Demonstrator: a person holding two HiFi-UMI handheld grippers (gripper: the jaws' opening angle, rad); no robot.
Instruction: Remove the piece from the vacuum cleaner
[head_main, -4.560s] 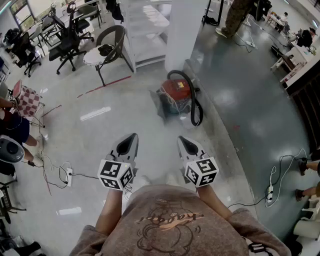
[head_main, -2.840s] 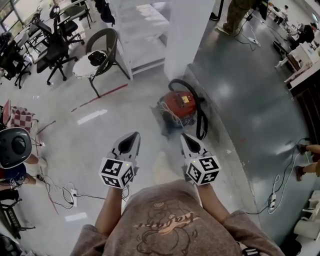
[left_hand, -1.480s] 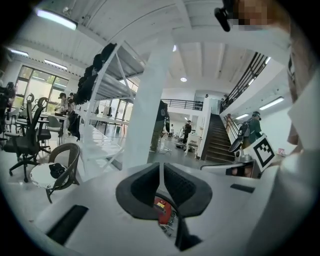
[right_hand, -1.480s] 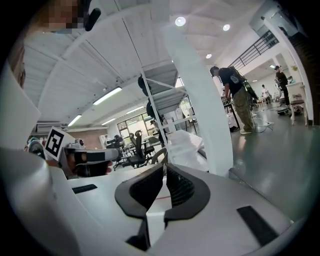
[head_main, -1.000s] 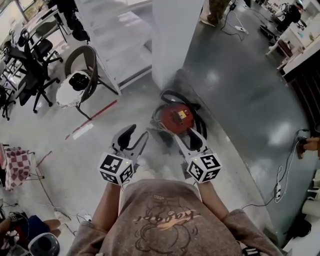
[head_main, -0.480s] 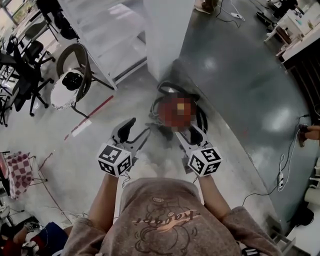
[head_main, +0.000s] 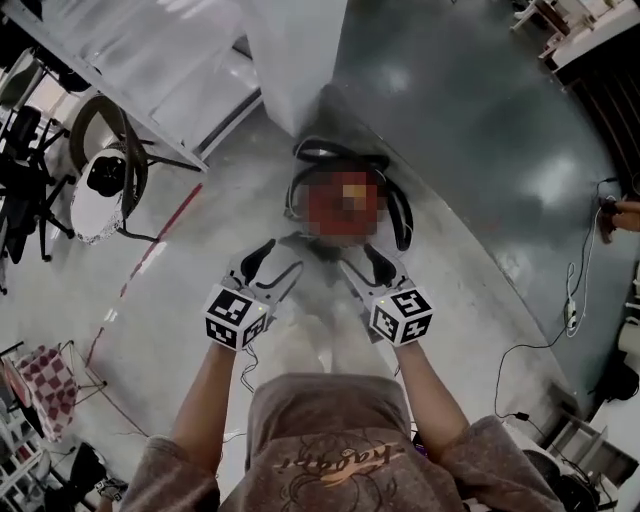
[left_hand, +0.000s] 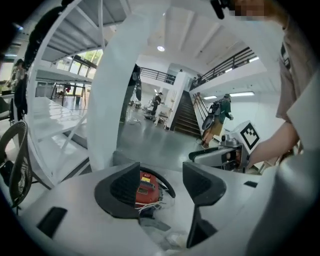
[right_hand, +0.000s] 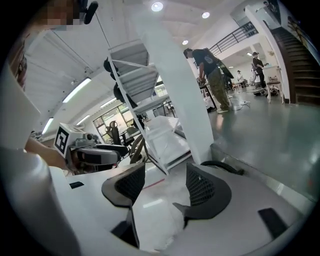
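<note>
Fingers, left: left gripper (head_main: 272, 262) has its fingers (left_hand: 124, 187) spread wide with nothing gripped; the red vacuum body shows in the gap beyond them, not touched
Fingers, right: right gripper (head_main: 360, 266) is equally wide, fingers (right_hand: 204, 189) on nothing; pale floor and a blurred whitish mass show through the gap, cannot tell what it is
Grippers: side by side, low over the floor, both aimed at the vacuum cleaner; tips near it but apart from it
Vacuum cleaner (head_main: 325, 215): round red body on the floor at the foot of the pillar, just ahead of both grippers; yellow label on top in the left gripper view
Piece: cannot single it out from the body in any view
Hose (head_main: 403, 215): black, curves round the back and right side of the body
Cord (left_hand: 150, 202): pale, bunched against the front of the body
Floor (head_main: 470, 150): grey, polished, light patches reflected; paler left of the pillar, darker right, with the seam running past the vacuum cleaner
Red line (head_main: 160, 240): thin strip on the pale floor, left of the grippers
Pillar (head_main: 295, 50): white, square
Stair frame (head_main: 130, 60): white, left of the pillar
Chair (head_main: 105, 180): dark frame, white seat, well apart from the vacuum cleaner
Cable (head_main: 570, 300): lies loose on the dark floor, far right
Person (right_hand: 212, 75): stands in the background, bent forward
</note>
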